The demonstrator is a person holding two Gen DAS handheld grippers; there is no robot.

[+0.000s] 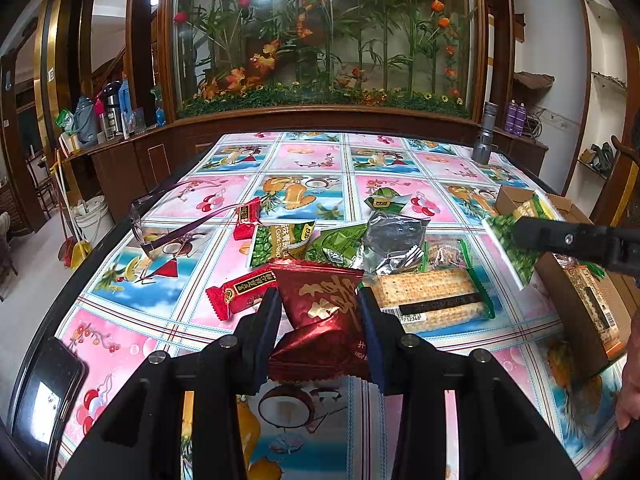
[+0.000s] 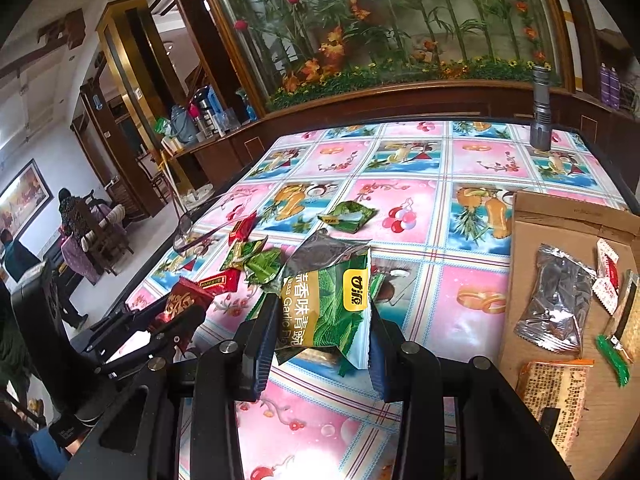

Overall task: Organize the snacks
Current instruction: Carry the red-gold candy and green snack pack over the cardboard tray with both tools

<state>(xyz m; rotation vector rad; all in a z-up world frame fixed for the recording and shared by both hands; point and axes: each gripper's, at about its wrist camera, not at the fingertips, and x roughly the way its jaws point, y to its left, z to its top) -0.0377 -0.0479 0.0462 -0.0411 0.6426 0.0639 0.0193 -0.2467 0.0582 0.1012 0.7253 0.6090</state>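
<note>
My left gripper (image 1: 320, 298) is shut on a dark red snack packet (image 1: 320, 332) with gold lettering, held just above the near table edge. Beyond it lie loose snacks: a cracker pack (image 1: 432, 296), a silver packet (image 1: 394, 244), green pea packets (image 1: 280, 240) and small red packets (image 1: 240, 292). My right gripper (image 2: 324, 306) is shut on a green garlic-pea packet (image 2: 328, 304), lifted over the table left of an open cardboard box (image 2: 560, 232). In the box lie a silver packet (image 2: 556, 300), an orange-edged cracker pack (image 2: 556, 396) and small white-red packets (image 2: 606, 276).
Purple-framed glasses (image 1: 168, 220) lie at the table's left side, a phone (image 1: 44, 396) at the near left corner, and a grey flashlight (image 1: 486, 136) stands at the far right. The flowered tablecloth (image 1: 312, 156) is bare toward the back. A person (image 2: 76, 208) sits far off left.
</note>
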